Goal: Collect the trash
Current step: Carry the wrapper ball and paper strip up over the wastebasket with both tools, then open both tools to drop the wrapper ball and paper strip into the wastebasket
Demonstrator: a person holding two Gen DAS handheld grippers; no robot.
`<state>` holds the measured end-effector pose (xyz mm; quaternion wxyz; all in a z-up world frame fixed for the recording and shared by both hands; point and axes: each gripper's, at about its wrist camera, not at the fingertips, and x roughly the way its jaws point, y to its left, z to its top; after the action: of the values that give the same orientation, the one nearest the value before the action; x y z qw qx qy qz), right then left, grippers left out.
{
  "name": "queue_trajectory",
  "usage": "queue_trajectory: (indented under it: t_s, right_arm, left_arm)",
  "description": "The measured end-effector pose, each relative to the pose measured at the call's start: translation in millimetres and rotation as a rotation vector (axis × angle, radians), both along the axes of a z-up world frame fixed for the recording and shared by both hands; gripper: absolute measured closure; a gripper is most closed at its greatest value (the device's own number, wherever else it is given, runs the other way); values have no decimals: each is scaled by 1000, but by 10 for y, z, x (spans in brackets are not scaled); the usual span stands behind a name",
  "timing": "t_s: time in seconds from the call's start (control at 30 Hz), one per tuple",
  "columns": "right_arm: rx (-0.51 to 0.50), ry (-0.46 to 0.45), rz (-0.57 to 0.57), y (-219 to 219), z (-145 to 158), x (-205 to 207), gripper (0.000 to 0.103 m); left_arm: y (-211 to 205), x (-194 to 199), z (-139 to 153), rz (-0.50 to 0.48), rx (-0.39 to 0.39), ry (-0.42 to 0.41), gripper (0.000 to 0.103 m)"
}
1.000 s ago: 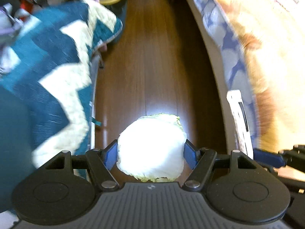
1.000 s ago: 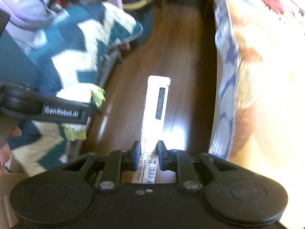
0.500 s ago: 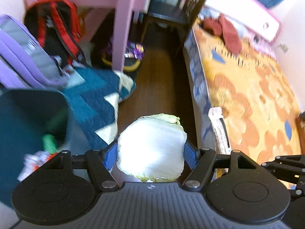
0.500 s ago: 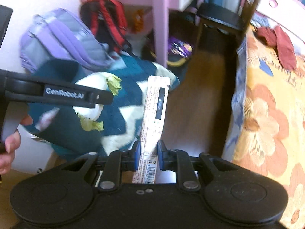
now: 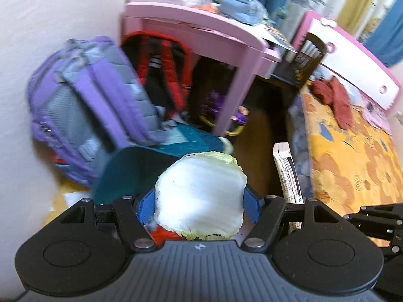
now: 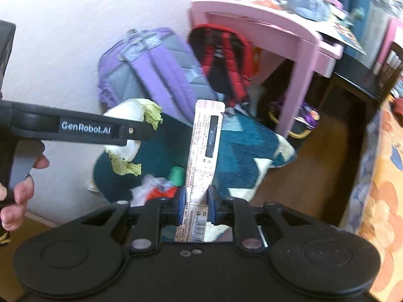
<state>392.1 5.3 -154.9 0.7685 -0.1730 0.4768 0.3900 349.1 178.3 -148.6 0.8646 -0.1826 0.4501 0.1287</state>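
Both hands lifted off the floor — my left gripper (image 5: 199, 202) squeezes the cabbage leaf (image 5: 200, 196), my right gripper (image 6: 197, 201) pinches the wrapper (image 6: 205, 151), over the teal bin (image 6: 151, 151) — drop next, I think.

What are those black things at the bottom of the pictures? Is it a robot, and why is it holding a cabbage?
No robot here: a person carries two squeeze tools, each with a camera looking along its fingers. One picture comes from the left tool, one from the right. The left gripper is clamped on a cabbage leaf. The right gripper pinches a long white wrapper. Below them stands a dark teal bin with rubbish already inside, near a purple backpack, a pink desk and a bed.
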Motion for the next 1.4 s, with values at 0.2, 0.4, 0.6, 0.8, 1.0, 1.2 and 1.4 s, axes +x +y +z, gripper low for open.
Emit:
queue_trajectory:
  t_s: [0.2,0.4,0.6,0.8,1.0,1.2,1.4]
  right_arm:
    - [-60,51,38,655,-305,2,86]
    - [-130,147,29,1029,-801,62,86]
    - [-208,169,44,1142,-1142,-5,86]
    - [-274,154,50,1208,-1357,-43,86]
    - [-307,153,62,1238,-1497,-112,86]
    - [-329,161,58,1225,-1556,-186,80]
    - [-307,162,40,1134,-1492,-212,77]
  left_arm:
    - [542,-135,-263,50,-5,81,33]
    - [803,-85,-695,28,-14,175,33]
    - [868,1,-979,11,-82,222,33]
    - [840,116,-1223,-33,-100,271,33]
    - [772,167,-1428,-57,-121,322,33]
    - [690,172,-1550,-75,-131,343,32]
    - [670,153,-1566,-68,-153,344,30]
